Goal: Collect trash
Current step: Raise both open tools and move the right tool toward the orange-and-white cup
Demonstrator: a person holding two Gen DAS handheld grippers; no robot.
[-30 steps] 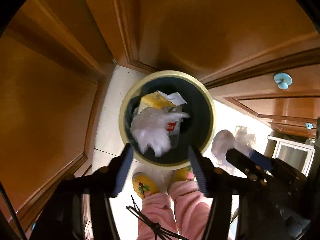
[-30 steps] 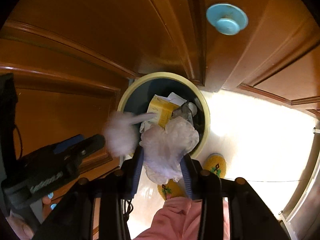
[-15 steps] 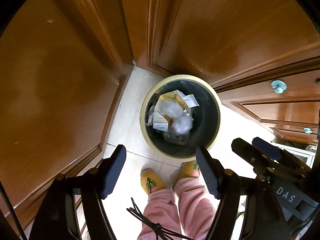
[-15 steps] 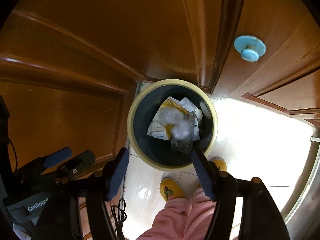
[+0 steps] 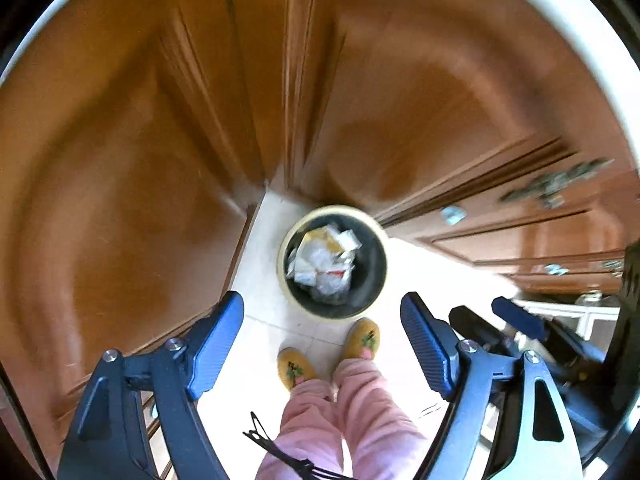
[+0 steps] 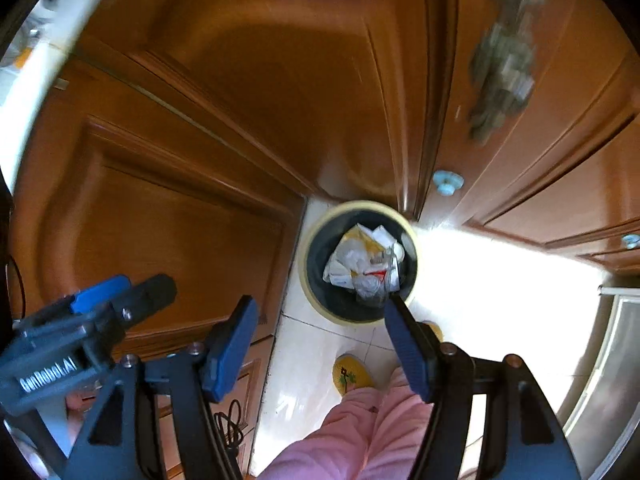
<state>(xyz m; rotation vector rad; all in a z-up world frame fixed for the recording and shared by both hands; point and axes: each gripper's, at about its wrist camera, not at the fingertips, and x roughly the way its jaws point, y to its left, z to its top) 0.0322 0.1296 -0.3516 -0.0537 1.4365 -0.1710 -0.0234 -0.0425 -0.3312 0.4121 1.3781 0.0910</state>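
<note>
Both grippers have risen; crumpled white plastic and paper trash (image 5: 323,261) now lies in the round dark cream-rimmed bin (image 5: 289,280) far below. Left gripper (image 5: 322,350), jaws just widening, and right gripper (image 6: 320,346) gape empty. Left gripper's label reads roughly "GenRobot.AI".

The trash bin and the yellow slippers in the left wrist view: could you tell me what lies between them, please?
Only bare pale floor tile separates the trash bin from the yellow slippers, seen in the left wrist view.
</note>
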